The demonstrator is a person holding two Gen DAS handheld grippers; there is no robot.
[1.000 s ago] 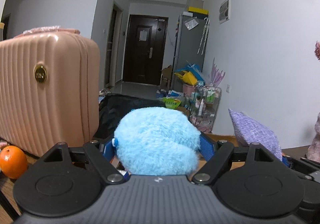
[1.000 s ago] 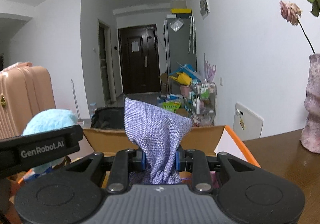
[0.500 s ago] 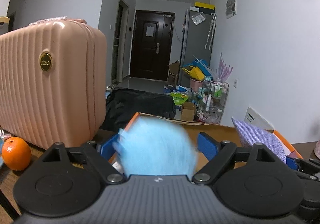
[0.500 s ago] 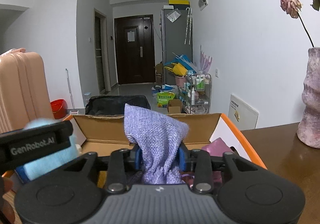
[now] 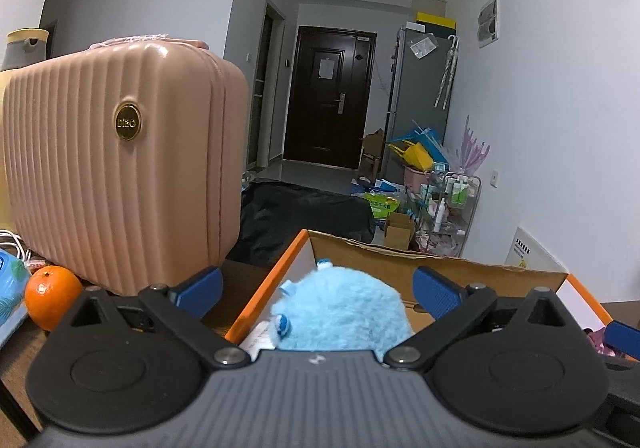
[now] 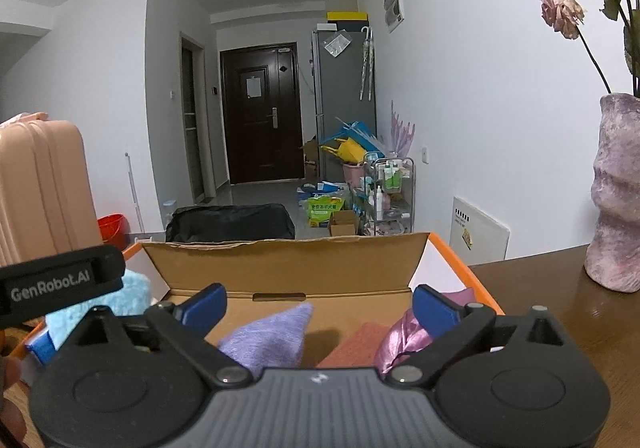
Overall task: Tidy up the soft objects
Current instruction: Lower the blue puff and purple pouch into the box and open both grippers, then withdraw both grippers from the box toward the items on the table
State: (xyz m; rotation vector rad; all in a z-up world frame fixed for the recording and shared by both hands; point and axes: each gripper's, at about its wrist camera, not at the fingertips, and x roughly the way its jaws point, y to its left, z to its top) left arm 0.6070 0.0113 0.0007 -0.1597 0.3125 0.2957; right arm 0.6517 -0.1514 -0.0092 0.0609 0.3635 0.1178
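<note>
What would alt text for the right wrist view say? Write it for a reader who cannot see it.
The right gripper, its jaws just opened wide, hovers over an open cardboard box on a brown table. A lilac cloth pouch lies loose between the fingers, beside a shiny pink pouch; a fluffy blue toy sits at the box's left end.

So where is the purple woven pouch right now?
Right wrist view: the purple woven pouch lies inside the cardboard box, left of the pink satin pouch.

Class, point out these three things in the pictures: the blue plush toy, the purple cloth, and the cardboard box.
blue plush toy [image 5: 344, 312], left wrist view, middle of its furry body
purple cloth [image 6: 268, 336], right wrist view, middle of the fabric
cardboard box [image 6: 280, 268], right wrist view, inner back wall
</note>
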